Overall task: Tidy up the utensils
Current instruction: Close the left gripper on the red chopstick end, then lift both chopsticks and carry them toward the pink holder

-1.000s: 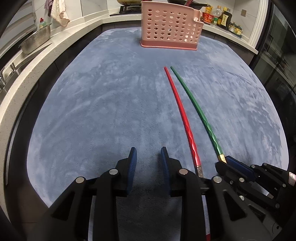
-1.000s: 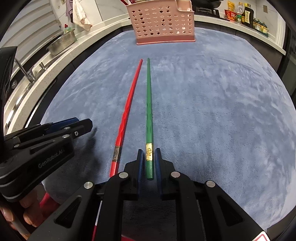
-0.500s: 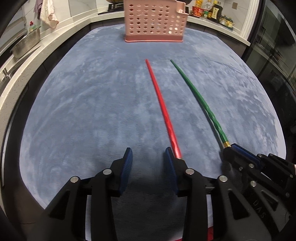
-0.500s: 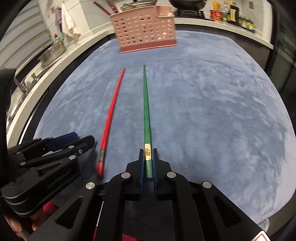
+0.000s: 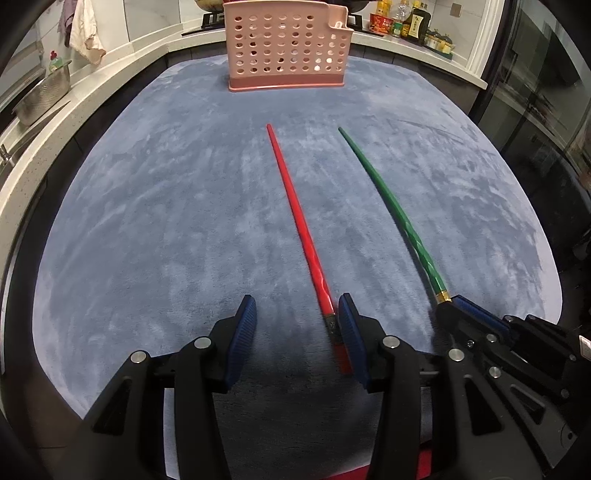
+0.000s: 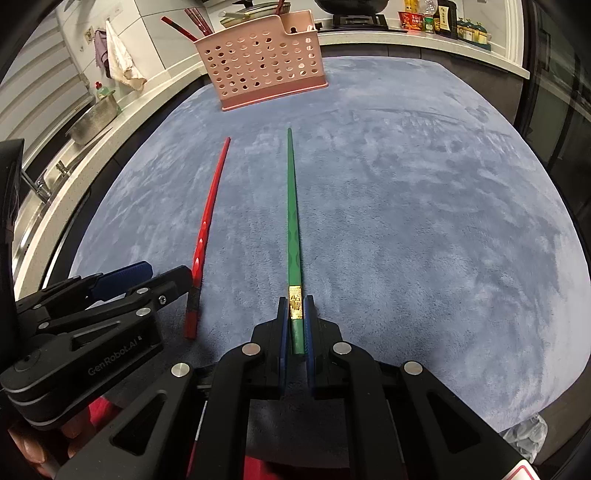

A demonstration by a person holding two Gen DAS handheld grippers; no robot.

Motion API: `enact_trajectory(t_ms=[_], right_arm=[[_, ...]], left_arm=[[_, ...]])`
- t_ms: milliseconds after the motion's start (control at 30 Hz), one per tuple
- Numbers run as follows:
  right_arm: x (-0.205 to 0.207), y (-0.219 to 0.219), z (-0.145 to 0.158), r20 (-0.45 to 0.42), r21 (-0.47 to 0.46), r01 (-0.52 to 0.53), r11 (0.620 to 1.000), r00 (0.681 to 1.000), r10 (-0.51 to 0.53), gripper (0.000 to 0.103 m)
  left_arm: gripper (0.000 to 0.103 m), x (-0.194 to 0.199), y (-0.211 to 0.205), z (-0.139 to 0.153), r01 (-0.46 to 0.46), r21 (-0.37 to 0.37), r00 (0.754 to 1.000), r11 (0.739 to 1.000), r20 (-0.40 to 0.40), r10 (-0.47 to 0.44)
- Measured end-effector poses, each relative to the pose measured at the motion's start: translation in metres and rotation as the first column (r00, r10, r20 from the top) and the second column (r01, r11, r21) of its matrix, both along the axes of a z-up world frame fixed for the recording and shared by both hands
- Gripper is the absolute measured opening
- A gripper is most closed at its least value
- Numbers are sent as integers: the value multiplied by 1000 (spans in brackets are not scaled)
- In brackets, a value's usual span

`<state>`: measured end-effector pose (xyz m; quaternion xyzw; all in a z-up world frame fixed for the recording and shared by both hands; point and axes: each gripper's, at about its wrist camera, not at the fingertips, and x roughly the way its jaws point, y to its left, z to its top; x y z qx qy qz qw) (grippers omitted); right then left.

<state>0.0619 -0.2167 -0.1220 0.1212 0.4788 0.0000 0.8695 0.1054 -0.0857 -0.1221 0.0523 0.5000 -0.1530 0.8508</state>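
A red chopstick (image 5: 295, 210) lies on the blue-grey mat, pointing toward a pink perforated utensil basket (image 5: 286, 48) at the far edge. My left gripper (image 5: 297, 314) is open around the chopstick's near end, which lies close against the right finger (image 5: 349, 325). My right gripper (image 6: 295, 317) is shut on a green chopstick (image 6: 293, 206) at its gold band and holds it above the mat. The red chopstick (image 6: 207, 229) and basket (image 6: 262, 59) also show in the right wrist view. The right gripper (image 5: 448, 301) shows at the left wrist view's lower right.
The basket holds several utensils that stick out of its top (image 6: 184, 26). A steel colander (image 5: 40, 96) and a sink tap stand on the left counter. Sauce bottles (image 5: 406, 22) line the back counter. A dark glass door is on the right.
My left gripper has shifted right so the red chopstick's end now lies between its open fingers. My right gripper has lifted the green chopstick and moved it apart from the red one.
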Motion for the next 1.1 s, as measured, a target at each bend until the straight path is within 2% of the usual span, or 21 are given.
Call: enact_trajectory(t_ms=[133,300,400,467,700,900,1100], right_arm=[[-1,-1,-1,-5,6,0,1000,1000,0,7],[0,1,-3,-11,8,-2,1000,1000,2,7],[0,2,-4,-14,11,-4,1000,1000,4,7],[0,2,-5,-15,11,-4,1000,1000,5,7],[0,2,-4,-13,11,-4,1000,1000,5,7],[-1,3,0,4,6,-5,1000,1000,5,7],[-2,-1,13,35,14,1,1000,999,-1,7]], left_arm=[[45,1,-4,-9,6,-11,999,1000,-40,-6],[43,0,-4,-12,8,-4,999,1000,-36,-9],[36,-2,-2,-12,8,-6,999,1000,-33,-8],[27,-2,-2,-12,7,-2,1000,1000,-30,-7],[8,-4,1,-12,18,-6,999,1000,-32,-19],[7,-5,7,-7,4,-30,999,1000,-42,-5],[7,-3,19,12,-21,-65,1000,998,-24,20]])
